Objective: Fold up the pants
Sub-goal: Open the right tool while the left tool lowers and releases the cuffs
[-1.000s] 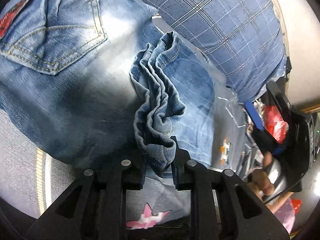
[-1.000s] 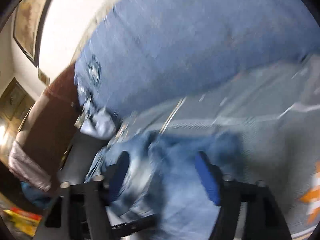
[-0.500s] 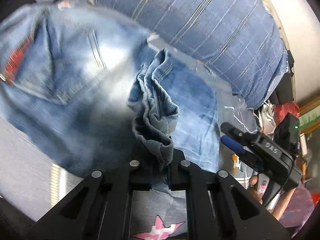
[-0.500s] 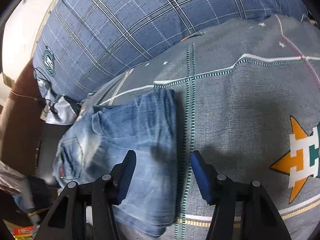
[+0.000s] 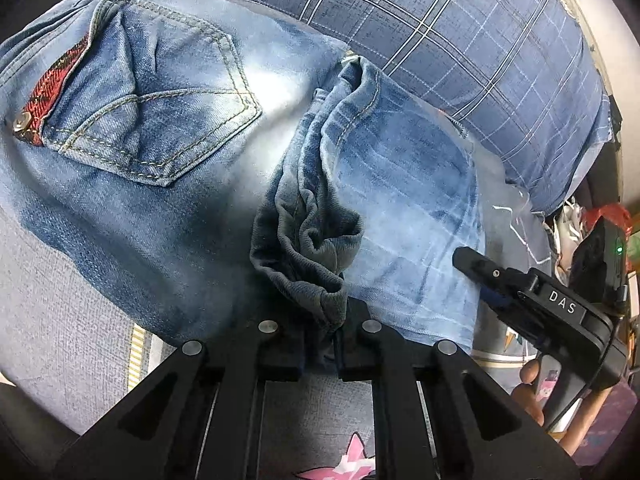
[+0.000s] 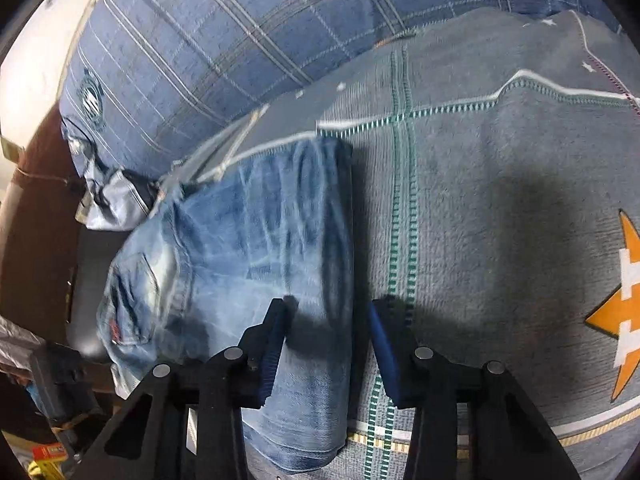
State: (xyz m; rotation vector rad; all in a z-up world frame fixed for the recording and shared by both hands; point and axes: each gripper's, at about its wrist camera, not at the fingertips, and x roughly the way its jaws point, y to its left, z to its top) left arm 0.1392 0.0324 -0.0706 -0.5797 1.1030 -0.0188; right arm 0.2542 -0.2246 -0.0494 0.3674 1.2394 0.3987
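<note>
Blue jeans (image 5: 140,140) lie on a grey blanket (image 6: 500,200), back pocket up in the left wrist view. My left gripper (image 5: 320,336) is shut on a bunched, crumpled strip of the denim (image 5: 308,248), which rises from between its black fingers. In the right wrist view the jeans (image 6: 260,240) lie folded into a flat band. My right gripper (image 6: 330,344) straddles the band's right folded edge with its jaws closing; the blue pads (image 6: 276,348) stand apart from the cloth on the right side. The right gripper (image 5: 468,260) also shows low over the jeans in the left wrist view.
A blue plaid pillow (image 6: 200,40) lies along the far side of the blanket, right behind the jeans. An orange star (image 6: 624,312) marks the blanket to the right. A person's hand (image 5: 528,380) holds the right gripper's handle. Dark furniture (image 6: 32,220) and clutter sit at the left.
My right gripper has come down onto the folded edge of the jeans and its jaws have narrowed around it. The left gripper has tightened on the bunched denim and tilted a little.
</note>
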